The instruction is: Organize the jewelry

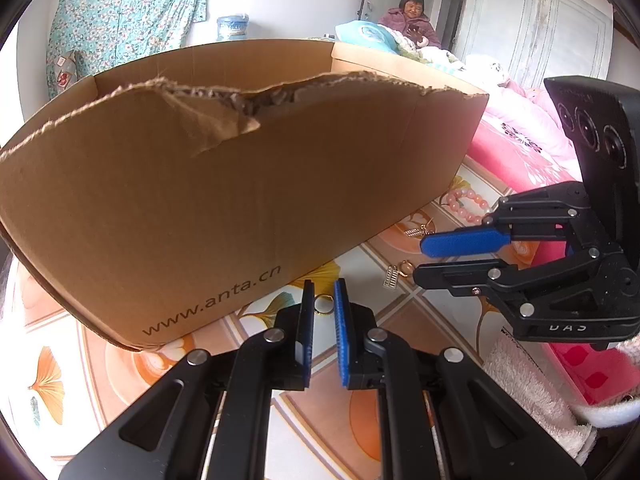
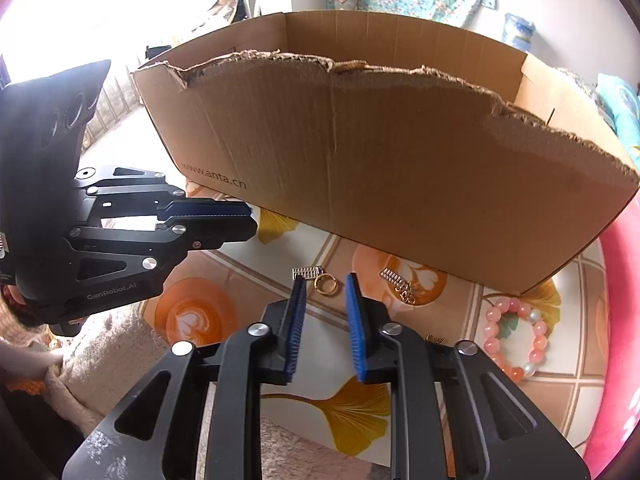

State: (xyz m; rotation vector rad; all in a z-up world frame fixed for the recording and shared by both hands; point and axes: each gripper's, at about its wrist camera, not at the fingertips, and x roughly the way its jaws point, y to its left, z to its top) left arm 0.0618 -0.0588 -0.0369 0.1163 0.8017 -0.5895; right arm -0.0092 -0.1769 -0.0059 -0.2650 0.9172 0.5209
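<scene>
A torn-rimmed cardboard box (image 1: 200, 180) (image 2: 400, 160) stands on the patterned tablecloth. In front of it lie a gold ring with an abacus charm (image 1: 396, 274) (image 2: 326, 285), a gold pendant (image 1: 416, 232) (image 2: 400, 282) and a pink bead bracelet (image 1: 466, 204) (image 2: 514, 340). My right gripper (image 2: 326, 279) (image 1: 419, 259) hovers open over the ring with the charm, its pads apart from it. My left gripper (image 1: 324, 284) (image 2: 252, 220) is shut near the box's front wall. A second gold ring (image 1: 324, 305) shows through its narrow gap and seems to lie on the cloth.
A pink bedspread (image 1: 520, 152) borders the table on the right. A fuzzy white towel (image 1: 532, 392) (image 2: 108, 340) lies at the near edge. A person (image 1: 412, 20) sits far behind the box. The box blocks the whole back of the table.
</scene>
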